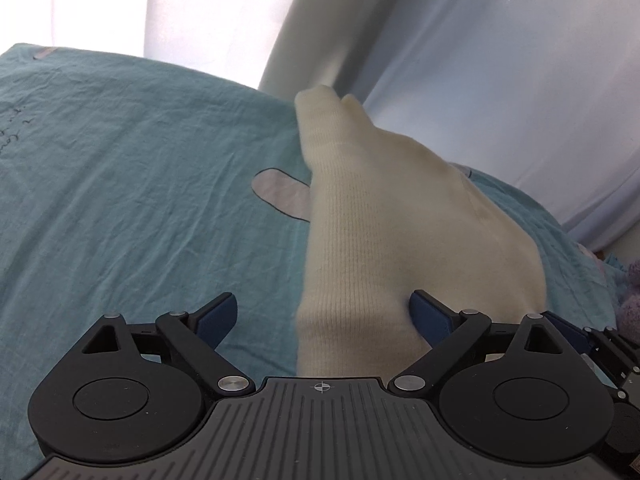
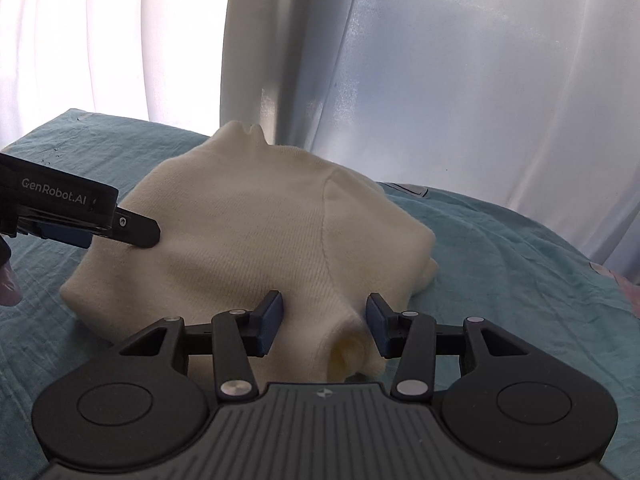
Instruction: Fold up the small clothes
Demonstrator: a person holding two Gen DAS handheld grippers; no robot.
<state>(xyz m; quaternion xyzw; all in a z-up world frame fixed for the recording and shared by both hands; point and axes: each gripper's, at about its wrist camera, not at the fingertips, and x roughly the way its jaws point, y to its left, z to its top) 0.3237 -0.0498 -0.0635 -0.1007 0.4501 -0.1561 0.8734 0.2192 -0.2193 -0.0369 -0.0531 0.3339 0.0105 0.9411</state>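
Note:
A small cream knit garment [image 2: 256, 232] lies bunched on a teal sheet [image 2: 520, 272]. In the left wrist view the garment [image 1: 380, 232] runs from between my fingers toward the far edge of the bed. My left gripper [image 1: 324, 316] is open, its right pad against the knit; it also shows at the left of the right wrist view [image 2: 132, 230], touching the garment's left side. My right gripper [image 2: 324, 320] is open with a fold of the garment's near edge between its pads.
The teal sheet [image 1: 120, 200] covers the bed and bears a grey patch [image 1: 280, 192]. White curtains [image 2: 440, 80] hang behind the far edge, with a bright window at the left. A pale purple fuzzy item [image 1: 630, 296] sits at the right edge.

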